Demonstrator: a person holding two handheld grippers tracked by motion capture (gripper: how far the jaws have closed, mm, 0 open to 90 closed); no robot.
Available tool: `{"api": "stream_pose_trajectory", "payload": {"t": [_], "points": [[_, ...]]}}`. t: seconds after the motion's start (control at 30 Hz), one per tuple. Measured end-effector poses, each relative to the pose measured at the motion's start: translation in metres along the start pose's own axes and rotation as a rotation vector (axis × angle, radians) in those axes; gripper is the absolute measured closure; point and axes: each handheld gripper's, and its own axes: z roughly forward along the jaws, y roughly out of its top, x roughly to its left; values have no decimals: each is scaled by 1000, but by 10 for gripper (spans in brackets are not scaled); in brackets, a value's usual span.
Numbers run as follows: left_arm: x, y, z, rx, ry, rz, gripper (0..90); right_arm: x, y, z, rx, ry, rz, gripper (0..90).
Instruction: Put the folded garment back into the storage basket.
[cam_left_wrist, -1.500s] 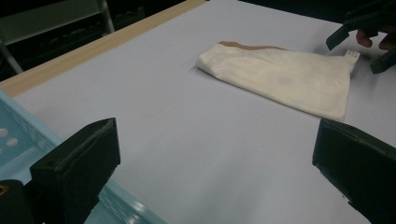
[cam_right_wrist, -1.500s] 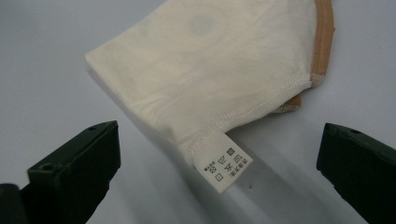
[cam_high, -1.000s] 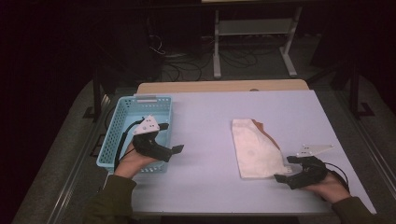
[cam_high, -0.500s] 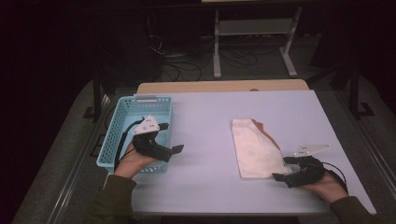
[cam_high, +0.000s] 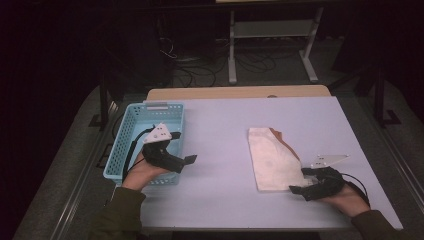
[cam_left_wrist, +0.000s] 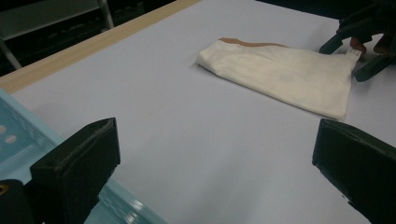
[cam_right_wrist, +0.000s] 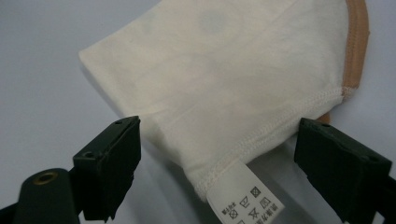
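Desk (cam_high: 225, 125): a pale lilac top is seen, with a wooden strip along its 12 o'clock edge and open room left through the middle.
Folded cloth (cam_high: 272, 160): laid flat at 4 o'clock of the desk's centre, its labelled hem turned toward 5 o'clock.
Right hand-held gripper (cam_high: 304, 181): jaws have just been closing and are parted, the hem corner lying between them, unpinched.
Left hand-held gripper (cam_high: 186, 153): released, nothing held, over the desk at 8 o'clock.
Blue basket (cam_high: 131, 130): set at the desk's 9 o'clock edge.
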Motion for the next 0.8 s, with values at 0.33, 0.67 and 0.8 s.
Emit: {"api": "stream_pose_trajectory", "payload": {"t": [0.33,0.67,0.8], "points": [[-5,9,7,5,-28,1,0,0,0,1,5,5,-2,142],[-11,17,14,5,-59,13,0,0,0,1,6,5,-5,143],[-14,22,18,-1,-71,14,0,0,0,1,5,4,-2,143]]}}
